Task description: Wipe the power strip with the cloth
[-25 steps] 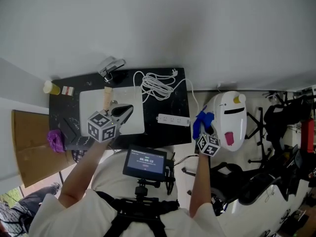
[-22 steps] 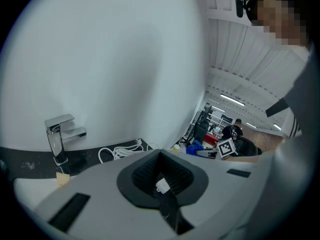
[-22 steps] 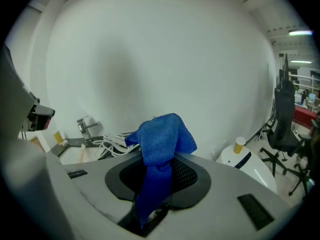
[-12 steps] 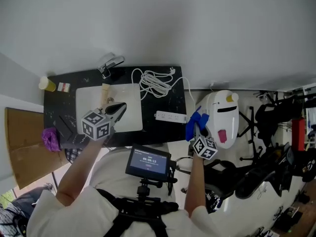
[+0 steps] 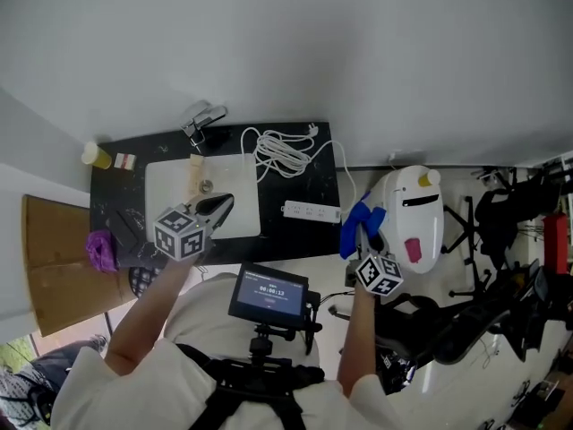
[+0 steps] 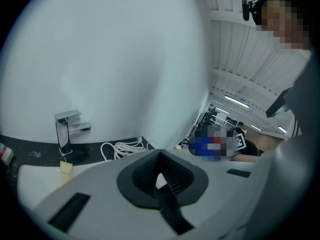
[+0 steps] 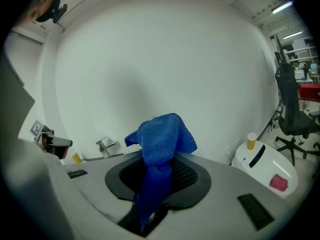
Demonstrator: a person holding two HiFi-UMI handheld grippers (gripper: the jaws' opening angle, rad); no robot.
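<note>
Not much is new vs. a sec ago: the R hand-held gripper (image 5: 365,235) still pinches the blue cloth (image 5: 355,221) tight. It hangs just past the right end of the strip (image 5: 312,210), which lies on the black worktop (image 5: 295,245) near the white cord (image 5: 282,155); cloth & strip aren't touching. The L hand-held gripper (image 5: 218,208) is closed w/ nothing in it and stays over the sink (image 5: 170,195), so I think wiping hasn't begun; the cloth must go down & left onto the strip.

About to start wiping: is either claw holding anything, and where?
The right claw pinches the cloth along its lower stretch; its bunched top pokes past the jaws. The left claw holds nothing.
</note>
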